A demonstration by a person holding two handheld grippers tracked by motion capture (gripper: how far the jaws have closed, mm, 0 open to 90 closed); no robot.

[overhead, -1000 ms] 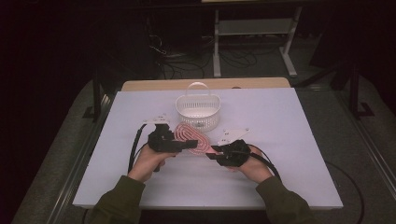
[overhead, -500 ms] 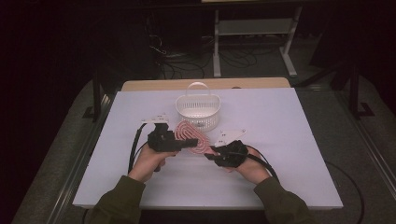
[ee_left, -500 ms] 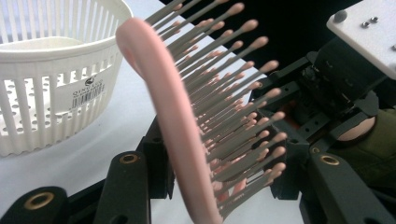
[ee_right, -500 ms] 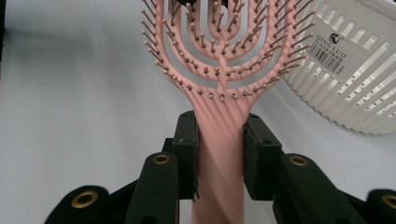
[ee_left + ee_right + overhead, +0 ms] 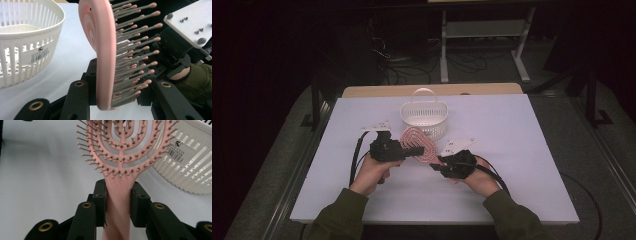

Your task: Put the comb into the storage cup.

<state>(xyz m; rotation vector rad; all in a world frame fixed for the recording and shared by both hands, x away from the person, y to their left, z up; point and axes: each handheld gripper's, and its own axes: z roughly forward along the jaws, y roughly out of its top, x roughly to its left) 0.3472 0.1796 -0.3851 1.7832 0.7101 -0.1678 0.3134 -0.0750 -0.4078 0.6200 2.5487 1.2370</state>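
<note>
High view: one pink plastic vented hairbrush [image 5: 416,144] held above the white table [image 5: 522,150], between two grippers, just in front of one white slotted plastic basket [image 5: 424,119]. Left gripper [image 5: 406,149]: jaws have just been closing, now clamped across the brush head, bristles and back. Right gripper [image 5: 437,167]: jaws pinch the brush handle at its neck. Two hands, two green sleeves.
</note>
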